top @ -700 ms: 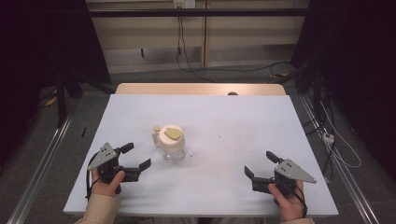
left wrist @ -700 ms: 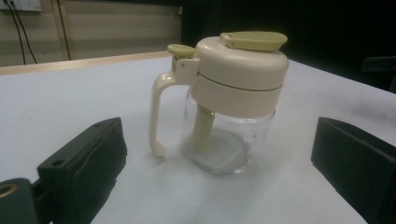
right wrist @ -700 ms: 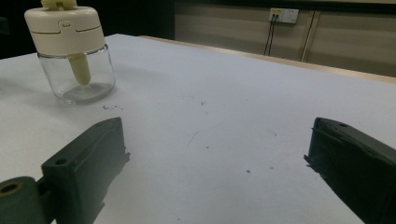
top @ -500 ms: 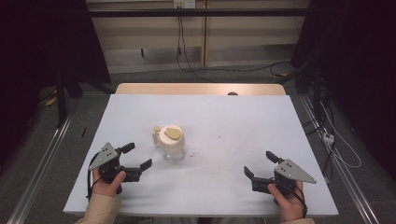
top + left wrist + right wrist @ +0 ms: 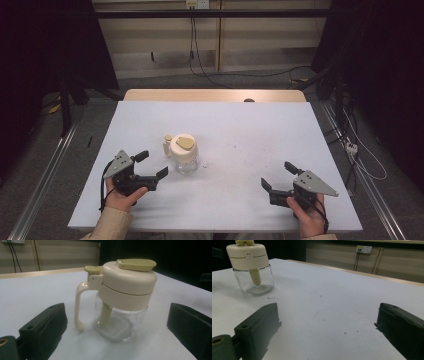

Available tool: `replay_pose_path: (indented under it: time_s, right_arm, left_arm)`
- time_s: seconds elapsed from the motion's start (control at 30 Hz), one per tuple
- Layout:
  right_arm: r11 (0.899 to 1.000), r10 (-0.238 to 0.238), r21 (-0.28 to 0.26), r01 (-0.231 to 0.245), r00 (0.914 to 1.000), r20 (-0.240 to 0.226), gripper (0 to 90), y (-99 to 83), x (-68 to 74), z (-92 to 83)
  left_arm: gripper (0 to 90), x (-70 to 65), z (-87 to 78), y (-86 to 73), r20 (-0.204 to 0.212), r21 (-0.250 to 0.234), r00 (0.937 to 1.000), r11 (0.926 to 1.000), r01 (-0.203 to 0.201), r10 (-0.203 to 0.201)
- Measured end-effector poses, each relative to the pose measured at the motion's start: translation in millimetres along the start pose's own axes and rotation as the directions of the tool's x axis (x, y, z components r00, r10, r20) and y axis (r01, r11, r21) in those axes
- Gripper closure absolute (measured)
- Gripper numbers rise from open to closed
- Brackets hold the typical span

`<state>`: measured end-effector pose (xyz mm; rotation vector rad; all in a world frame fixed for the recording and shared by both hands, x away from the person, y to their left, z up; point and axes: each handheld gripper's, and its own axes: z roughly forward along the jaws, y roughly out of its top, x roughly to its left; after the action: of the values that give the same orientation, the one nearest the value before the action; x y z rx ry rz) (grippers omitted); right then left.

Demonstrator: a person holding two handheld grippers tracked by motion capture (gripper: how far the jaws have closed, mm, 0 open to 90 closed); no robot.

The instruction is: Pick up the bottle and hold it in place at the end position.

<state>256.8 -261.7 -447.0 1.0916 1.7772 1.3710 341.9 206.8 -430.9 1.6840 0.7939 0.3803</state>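
Observation:
A small clear glass jar with a cream lid, a side handle and an olive-green flap (image 5: 182,152) (image 5: 121,298) (image 5: 252,268) stands upright on the white table (image 5: 235,130), left of centre. My left gripper (image 5: 151,165) (image 5: 117,340) rests low on the table just left of the jar, open, its jaws pointing at the jar with nothing between them. My right gripper (image 5: 278,176) (image 5: 328,335) sits near the front right of the table, open and empty, well away from the jar.
The table's wooden far edge (image 5: 215,95) carries a small dark object (image 5: 248,100). Faint dark specks (image 5: 272,298) mark the tabletop near the jar. Cables and a power strip (image 5: 351,146) lie on the floor to the right. Metal rails (image 5: 42,180) run along both sides.

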Motion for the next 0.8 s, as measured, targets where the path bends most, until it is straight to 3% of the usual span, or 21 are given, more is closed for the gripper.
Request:
replay_pose_path:
  time_s: [0.37, 0.8]
  right_arm:
    - [1.000, -0.007, 0.000, 0.007, 0.9999, -0.012, 4.1, 0.7, 1.6, 2.4]
    - [1.000, -0.011, 0.001, 0.011, 0.9998, -0.015, 4.1, 1.2, 2.1, 3.0]
  left_arm:
    - [2.6, -9.7, 12.3, -0.7, 0.002, 0.049, 0.9993, 0.9981, -0.037, 0.036]
    - [2.5, -18.7, 27.7, 1.7, -0.014, 0.060, 0.9991, 0.9974, -0.038, 0.039]
